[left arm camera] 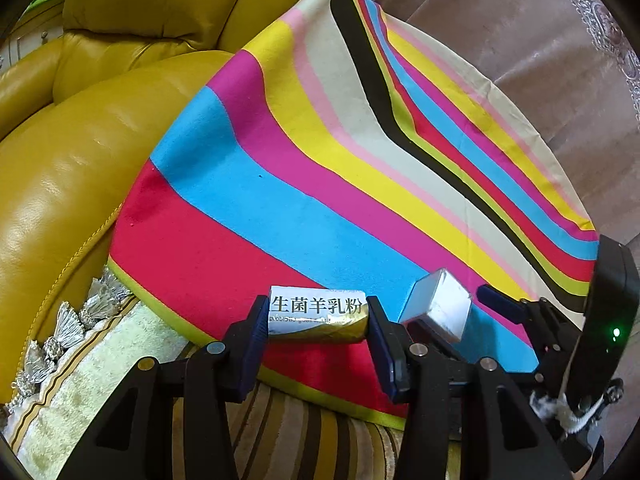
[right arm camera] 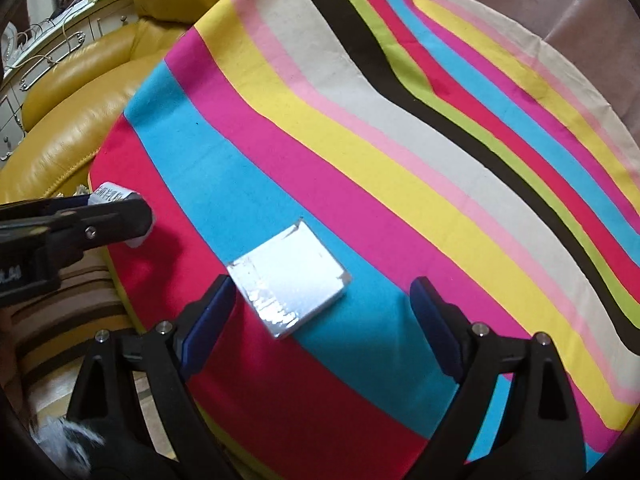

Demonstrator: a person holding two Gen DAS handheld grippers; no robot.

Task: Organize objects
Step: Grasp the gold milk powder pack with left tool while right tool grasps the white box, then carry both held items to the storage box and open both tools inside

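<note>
The left gripper (left arm camera: 318, 316) points steeply downward, its jaws clenched on a gold-and-white sachet (left arm camera: 316, 314) printed with Chinese characters. The sachet is held crosswise, above the red stripe at the near edge of the striped cushion (left arm camera: 320, 160). In the right wrist view the same gripper (right arm camera: 136, 216) enters from the left, over the cushion's near-left edge.

The right gripper (right arm camera: 324, 304) also tilts steeply downward, jaws released and spread wide. A silver foil-wrapped box (right arm camera: 292, 276) lies flat on the cushion where the red and blue stripes meet, in line with the gap between the jaws. The left pad stands just beside the box's near-left corner; whether it touches cannot be told. The right pad stands well apart from it.

Beyond the box, the striped cushion is bare across its whole far surface. A yellow leather sofa (left arm camera: 80, 140) borders the cushion's left edge, pinkish upholstery (left arm camera: 540, 60) its far-right edge, and a striped tasselled fabric (left arm camera: 280, 432) its near edge.
</note>
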